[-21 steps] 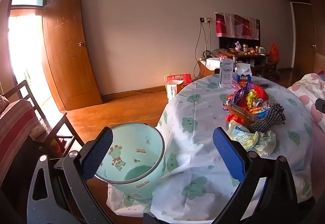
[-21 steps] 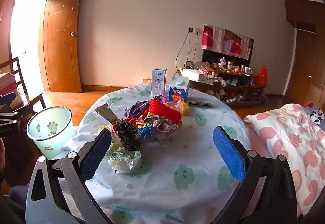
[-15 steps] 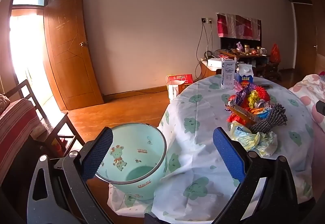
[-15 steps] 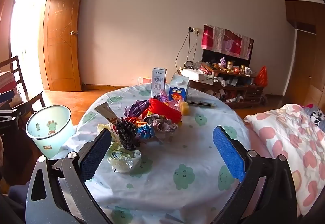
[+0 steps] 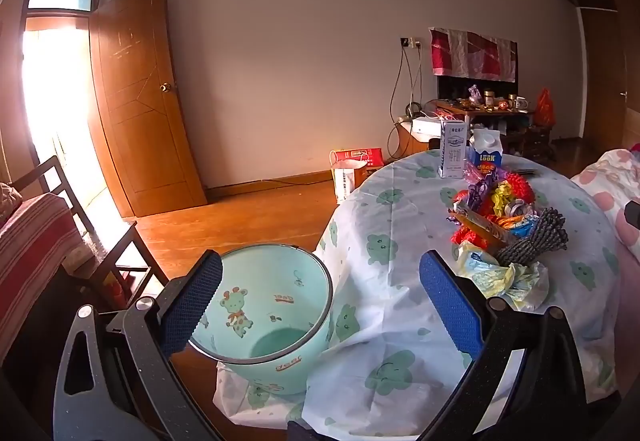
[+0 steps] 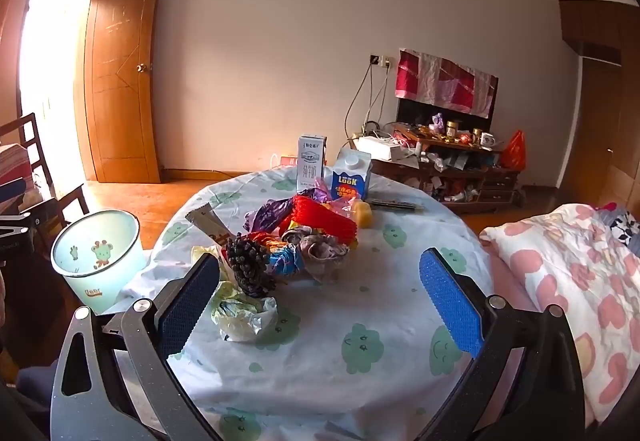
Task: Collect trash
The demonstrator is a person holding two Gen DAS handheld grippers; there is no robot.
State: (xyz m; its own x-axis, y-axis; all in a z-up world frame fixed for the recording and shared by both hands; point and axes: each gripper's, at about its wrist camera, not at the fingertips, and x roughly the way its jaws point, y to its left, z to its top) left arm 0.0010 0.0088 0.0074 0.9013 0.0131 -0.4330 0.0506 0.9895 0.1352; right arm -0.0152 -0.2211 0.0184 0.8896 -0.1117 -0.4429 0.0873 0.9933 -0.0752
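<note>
Both the left gripper [image 5: 320, 301] and right gripper [image 6: 319, 299] are alike: black speckled plastic linkage arms with triangular cutouts, silver round screws at the pivots, and flat blue textured pads [image 6: 450, 303] on the fingers.

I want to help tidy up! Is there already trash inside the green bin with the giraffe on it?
No, the green bin is empty inside; only its bare bottom shows, and the wrappers lie heaped on the table.
</note>
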